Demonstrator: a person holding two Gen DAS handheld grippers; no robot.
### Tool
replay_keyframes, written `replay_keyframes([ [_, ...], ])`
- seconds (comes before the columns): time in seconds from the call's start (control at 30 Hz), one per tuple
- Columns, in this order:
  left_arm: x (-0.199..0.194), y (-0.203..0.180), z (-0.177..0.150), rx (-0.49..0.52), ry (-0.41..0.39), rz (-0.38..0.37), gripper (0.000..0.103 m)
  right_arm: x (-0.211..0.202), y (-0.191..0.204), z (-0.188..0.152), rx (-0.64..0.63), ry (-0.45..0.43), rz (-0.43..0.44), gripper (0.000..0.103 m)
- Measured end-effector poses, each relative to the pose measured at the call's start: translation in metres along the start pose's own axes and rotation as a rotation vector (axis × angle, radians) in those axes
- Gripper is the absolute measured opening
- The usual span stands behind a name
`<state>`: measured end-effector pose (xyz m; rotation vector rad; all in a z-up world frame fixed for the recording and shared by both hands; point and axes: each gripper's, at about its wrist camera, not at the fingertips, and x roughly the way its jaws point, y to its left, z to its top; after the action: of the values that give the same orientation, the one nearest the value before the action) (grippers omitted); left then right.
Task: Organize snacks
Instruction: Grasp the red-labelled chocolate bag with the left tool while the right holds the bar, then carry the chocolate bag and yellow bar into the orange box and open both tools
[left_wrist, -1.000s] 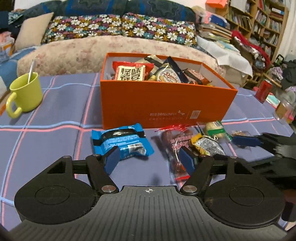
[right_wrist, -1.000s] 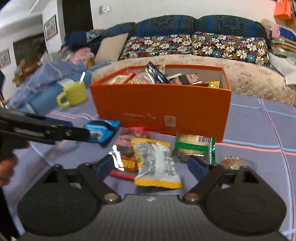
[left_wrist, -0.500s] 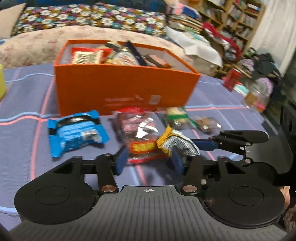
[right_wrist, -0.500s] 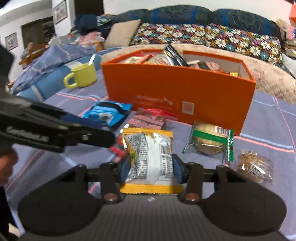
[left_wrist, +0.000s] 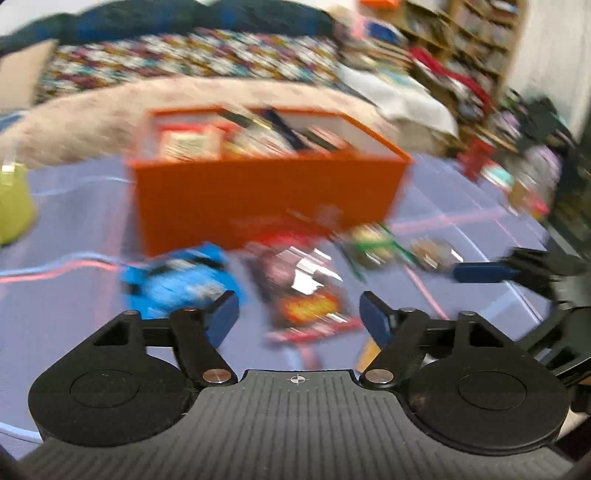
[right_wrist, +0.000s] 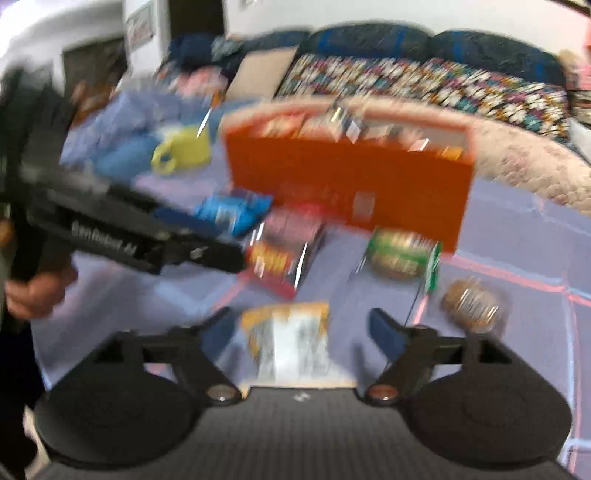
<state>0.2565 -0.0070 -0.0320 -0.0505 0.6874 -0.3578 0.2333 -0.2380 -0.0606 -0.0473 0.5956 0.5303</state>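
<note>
Right tool (right_wrist: 297, 325) opening, yellow-edged snack packet (right_wrist: 290, 341) lying loose between its fingers; left tool (left_wrist: 299, 310) opening over red packet (left_wrist: 306, 295).

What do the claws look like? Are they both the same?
Yes, they look alike. The left claw is black plastic, with two blue pads on hinged black fingers, two round black discs behind them, silver pivot screws and a ribbed dark grey base marked with a small white crosshair. The right claw has the same build. White lettering runs along the left claw's side in the right wrist view, too blurred to read.
</note>
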Motion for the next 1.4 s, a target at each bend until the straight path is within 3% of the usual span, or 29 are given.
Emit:
replay_keyframes([
  [0.07,0.002,0.015,0.006,-0.051,-0.005,0.039,0.043,0.01,0.0,0.012,0.034,-0.012,-0.008,0.094],
  [0.17,0.015,0.026,0.023,-0.116,0.022,-0.03,0.039,0.04,0.007,0.023,0.081,0.024,0.017,0.094],
  [0.33,0.052,0.016,0.049,-0.056,0.111,-0.083,0.033,0.083,0.027,0.027,0.067,0.078,0.029,0.093],
  [0.47,0.085,0.016,0.047,-0.02,0.208,-0.056,0.019,0.104,0.032,0.024,0.047,0.112,0.006,0.084],
  [0.5,0.091,0.018,0.045,-0.023,0.225,-0.074,0.017,0.107,0.032,0.023,0.037,0.105,0.003,0.081],
  [0.57,0.093,0.026,0.041,-0.079,0.227,-0.14,0.0,0.109,0.034,0.023,0.007,0.104,-0.014,0.077],
  [0.7,0.08,0.029,0.034,-0.109,0.214,-0.143,0.0,0.091,0.023,0.025,0.057,0.08,0.001,0.055],
  [0.77,0.072,0.026,0.026,-0.142,0.211,-0.162,0.0,0.081,0.021,0.022,0.047,0.082,0.003,0.05],
  [0.87,0.065,0.015,0.017,-0.151,0.211,-0.158,0.0,0.07,0.018,0.012,0.049,0.096,0.012,0.05],
  [1.0,0.061,0.006,0.006,-0.162,0.216,-0.129,0.0,0.065,0.009,0.003,0.1,0.127,0.019,0.065],
  [1.1,0.062,0.002,0.009,-0.151,0.21,-0.105,0.009,0.061,0.009,0.003,0.11,0.121,0.038,0.075],
  [1.17,0.068,0.002,0.014,-0.146,0.214,-0.114,0.021,0.063,0.013,0.003,0.089,0.125,0.035,0.084],
  [1.2,0.073,0.002,0.014,-0.14,0.224,-0.116,0.023,0.066,0.015,0.002,0.076,0.131,0.031,0.084],
  [1.23,0.076,0.001,0.014,-0.137,0.211,-0.119,0.021,0.07,0.017,0.002,0.067,0.131,0.03,0.085],
  [1.27,0.077,0.001,0.014,-0.132,0.202,-0.123,0.008,0.073,0.019,0.003,0.051,0.124,0.027,0.083],
  [1.3,0.079,0.001,0.014,-0.134,0.2,-0.15,0.004,0.077,0.023,0.005,0.026,0.121,0.026,0.078],
  [1.4,0.076,0.001,0.013,-0.144,0.197,-0.133,0.0,0.081,0.032,0.008,-0.019,0.118,0.004,0.071],
])
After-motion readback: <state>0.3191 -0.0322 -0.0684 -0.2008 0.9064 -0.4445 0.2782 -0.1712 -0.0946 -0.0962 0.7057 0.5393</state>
